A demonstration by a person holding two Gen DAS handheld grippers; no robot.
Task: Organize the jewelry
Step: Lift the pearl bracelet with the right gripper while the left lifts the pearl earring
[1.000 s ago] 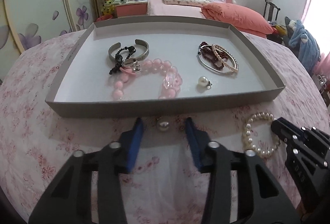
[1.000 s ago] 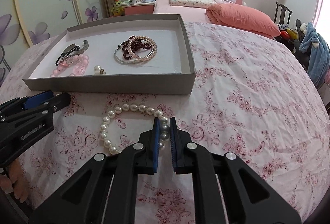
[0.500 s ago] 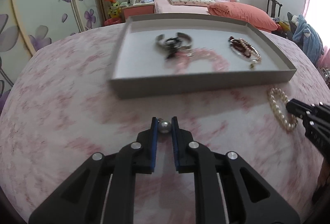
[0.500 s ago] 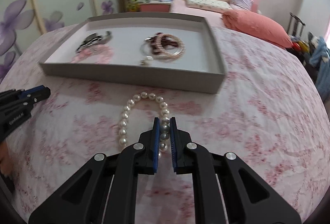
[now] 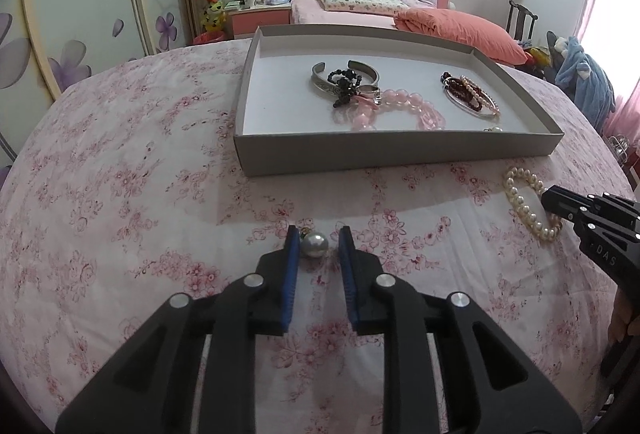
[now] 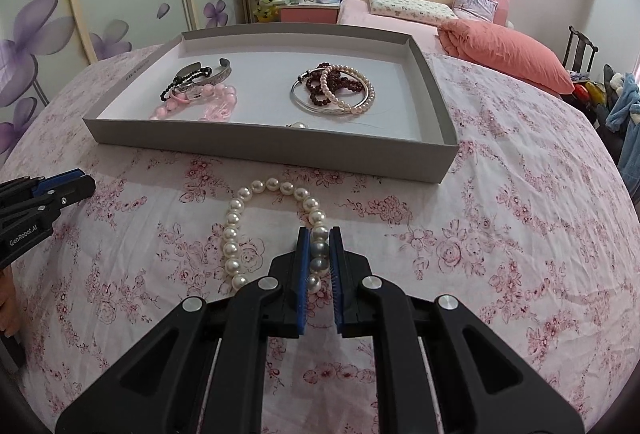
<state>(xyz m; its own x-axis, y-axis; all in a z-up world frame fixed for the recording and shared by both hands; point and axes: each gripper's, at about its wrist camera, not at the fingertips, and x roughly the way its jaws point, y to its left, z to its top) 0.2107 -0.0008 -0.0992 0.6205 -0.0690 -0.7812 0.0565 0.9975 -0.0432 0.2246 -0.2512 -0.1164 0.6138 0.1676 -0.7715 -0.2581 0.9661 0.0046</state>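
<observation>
Your grey tray (image 5: 392, 154) sits toward the far side of the floral-covered bench (image 5: 120, 194), and it holds a silver cuff (image 5: 320, 80) tangled with a black bead string (image 5: 344, 84), a pink bead bracelet (image 5: 404, 106), and, nearer its right wall, a stack made of a thin silver bangle, dark red beads and a pearl strand (image 6: 336, 90). A single pearl piece (image 6: 298, 125) lies against the tray's near wall, mostly hidden by that wall in both views. Your left hand-held gripper (image 5: 319, 240) has just been opening; its jaws stand slightly apart with a loose pearl pendant (image 5: 315, 245) between them on the cloth, touching the left pad or nearly so, clear of the right one, so it is released. Your right hand-held gripper (image 6: 319, 254) is clenched on the near-right beads of the white pearl bracelet (image 6: 240, 218), which lies on the cloth just in front of the tray's near wall.
</observation>
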